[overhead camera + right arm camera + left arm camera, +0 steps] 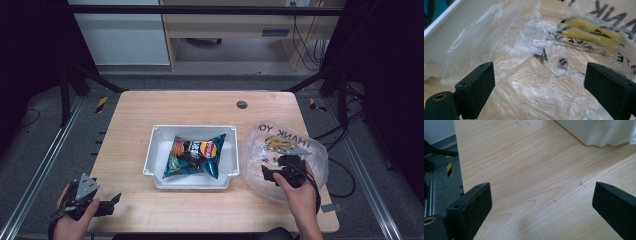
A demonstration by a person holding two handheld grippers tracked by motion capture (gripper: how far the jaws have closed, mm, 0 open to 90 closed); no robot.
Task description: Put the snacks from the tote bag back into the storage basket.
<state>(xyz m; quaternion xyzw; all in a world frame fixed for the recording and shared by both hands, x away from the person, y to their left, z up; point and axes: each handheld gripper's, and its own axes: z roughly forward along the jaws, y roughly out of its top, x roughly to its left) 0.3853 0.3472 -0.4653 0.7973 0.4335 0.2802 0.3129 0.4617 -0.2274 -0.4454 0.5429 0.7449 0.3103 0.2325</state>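
Clear plastic bag [285, 155] lies crumpled on the tabletop [200, 107], right of the white bin [155, 150]. Printed lettering on it, something yellow [278, 143] inside at the far side; can't tell what it is.

Chip bag [196, 156] lies flat in the bin, untouched.

Right gripper [270, 173] is over the near half of the plastic bag, pointing left toward the bin. In the right gripper view its fingers [475, 87] stand wide apart, film under and between them, nothing pinched. No grip yet.

Left gripper [112, 202] sits at the near left corner of the tabletop, well apart from everything. Fingers [471, 207] wide open over bare wood, holding nothing. Bin corner [599, 132] visible far off in the left gripper view.

Progress, my read: early. Looks like the job is packing the chip bag into the plastic bag. Done so far: nothing visible, chips in the bin, plastic bag flat with no clear opening. Left: pinch the film, open the mouth, likely bring the left gripper in to hold or fetch the chips, then load.
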